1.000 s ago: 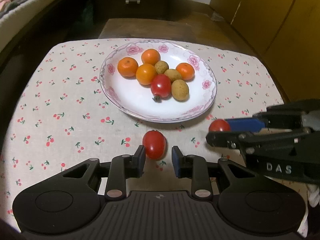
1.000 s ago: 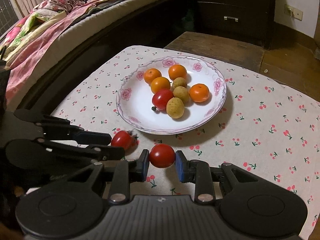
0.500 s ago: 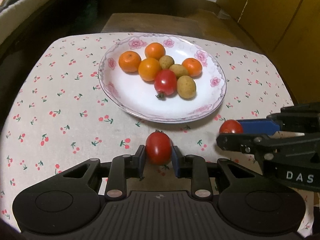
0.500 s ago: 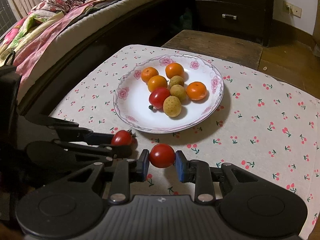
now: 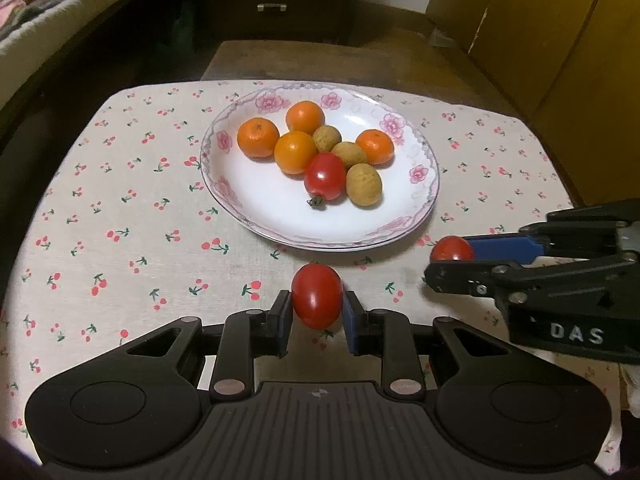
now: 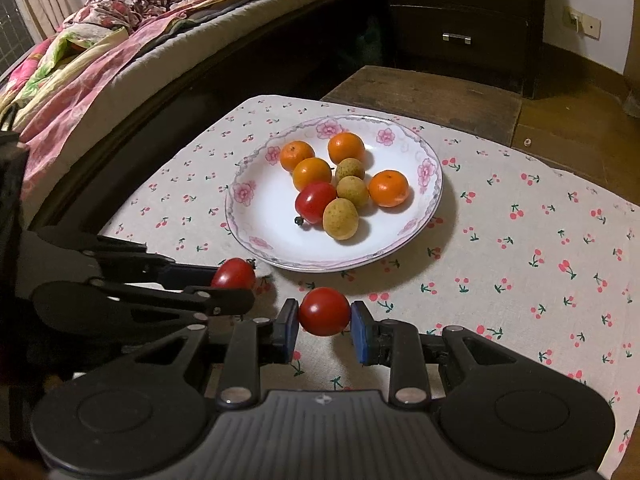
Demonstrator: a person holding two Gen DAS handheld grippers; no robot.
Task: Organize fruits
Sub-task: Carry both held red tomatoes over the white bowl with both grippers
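2 grippers, left gripper (image 5: 317,316) grasping tomato (image 5: 317,295), right gripper (image 6: 325,330) grasping second tomato (image 6: 324,311), "DAS" label (image 5: 576,334)

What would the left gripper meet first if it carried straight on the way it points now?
Probably the near rim of the plate. The left gripper, shut on a tomato, points down and forward at it across bare tablecloth. Depth is unclear, so it might meet the cloth just short of the rim.
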